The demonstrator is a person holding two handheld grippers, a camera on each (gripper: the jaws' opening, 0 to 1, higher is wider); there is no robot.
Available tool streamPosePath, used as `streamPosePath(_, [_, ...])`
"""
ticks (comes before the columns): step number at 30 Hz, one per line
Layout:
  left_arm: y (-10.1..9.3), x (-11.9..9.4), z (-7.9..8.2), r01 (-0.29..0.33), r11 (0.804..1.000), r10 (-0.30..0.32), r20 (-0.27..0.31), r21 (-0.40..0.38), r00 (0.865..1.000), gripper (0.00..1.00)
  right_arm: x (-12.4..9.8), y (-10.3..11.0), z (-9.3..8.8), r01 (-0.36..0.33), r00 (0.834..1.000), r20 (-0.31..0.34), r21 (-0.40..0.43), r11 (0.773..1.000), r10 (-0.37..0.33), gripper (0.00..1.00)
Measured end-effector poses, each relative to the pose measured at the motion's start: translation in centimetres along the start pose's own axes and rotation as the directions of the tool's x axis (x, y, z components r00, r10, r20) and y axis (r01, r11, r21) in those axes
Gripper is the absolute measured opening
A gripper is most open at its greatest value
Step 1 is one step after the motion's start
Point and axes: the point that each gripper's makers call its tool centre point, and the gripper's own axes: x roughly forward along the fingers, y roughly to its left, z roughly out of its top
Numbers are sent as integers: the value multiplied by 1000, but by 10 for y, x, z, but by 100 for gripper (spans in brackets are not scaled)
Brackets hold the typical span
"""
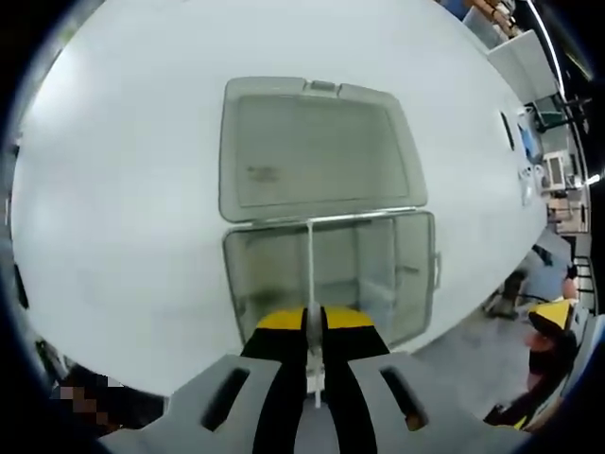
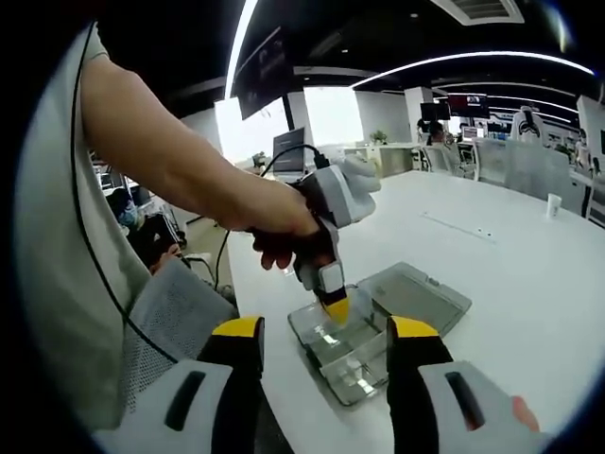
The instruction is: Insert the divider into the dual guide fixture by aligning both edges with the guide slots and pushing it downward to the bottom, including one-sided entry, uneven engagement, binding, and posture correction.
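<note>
A clear plastic box (image 1: 378, 274) stands on the white table (image 1: 123, 189), its hinged lid (image 1: 317, 147) lying open flat behind it. My left gripper (image 1: 312, 320), yellow-tipped, is shut on a thin clear divider (image 1: 310, 260), seen edge-on and reaching down into the box near its middle. In the right gripper view a person's hand holds the left gripper (image 2: 336, 308) upright over the box (image 2: 354, 374), with the lid (image 2: 416, 295) beside it. My right gripper (image 2: 326, 331) hangs back from the box, open, with nothing between its fingers.
The box sits close to the table's near edge (image 2: 260, 359). The person's arm (image 2: 170, 161) and grey sleeve fill the left of the right gripper view. A small cup (image 2: 553, 203) stands far off on the table. Office desks and monitors lie beyond.
</note>
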Motion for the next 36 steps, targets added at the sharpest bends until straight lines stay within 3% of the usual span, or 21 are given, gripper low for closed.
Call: streamPosePath(36, [3,-2,0,-24,1000,24,6,2,1000,1,-4,-2,-2,8,1000,3,9,1000,-8,49])
